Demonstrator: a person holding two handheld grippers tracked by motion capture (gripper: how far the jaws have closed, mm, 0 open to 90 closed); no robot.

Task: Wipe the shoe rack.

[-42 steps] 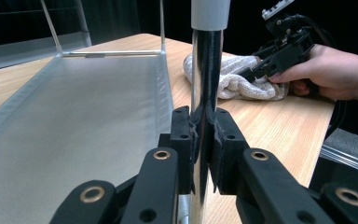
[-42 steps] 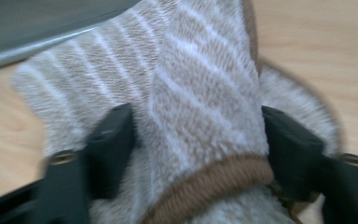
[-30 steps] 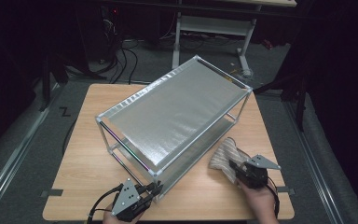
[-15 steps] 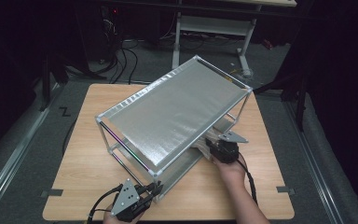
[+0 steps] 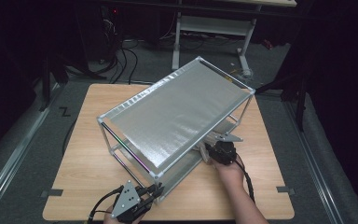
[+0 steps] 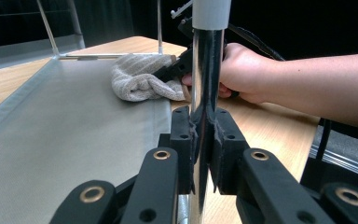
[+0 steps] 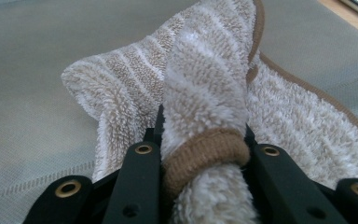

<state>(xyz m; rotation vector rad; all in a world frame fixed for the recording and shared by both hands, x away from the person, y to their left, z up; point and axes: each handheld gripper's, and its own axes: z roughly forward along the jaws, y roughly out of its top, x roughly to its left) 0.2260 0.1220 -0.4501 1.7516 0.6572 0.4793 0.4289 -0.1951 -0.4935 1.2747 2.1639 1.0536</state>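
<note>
A metal-framed rack (image 5: 182,116) with two grey fabric shelves stands askew on the wooden table (image 5: 88,158). My left gripper (image 5: 156,190) is at the rack's near corner, shut on the shiny corner post (image 6: 208,60), with both pads pressed against it (image 6: 204,126). My right gripper (image 5: 209,150) reaches in under the top shelf from the right side. It is shut on a beige striped towel (image 7: 205,70), pinched by a fold at its brown hem. The towel (image 6: 137,79) lies bunched on the lower shelf (image 6: 65,130) near that shelf's right edge.
Bare tabletop lies to the left and in front of the rack. Beyond the table's far edge are dark floor, cables and a white table frame (image 5: 209,32). The person's right forearm (image 5: 242,196) crosses the table's near right part.
The right gripper has carried the towel from the tabletop at the rack's right in under the top shelf onto the lower shelf. The left gripper has stayed on the post.
</note>
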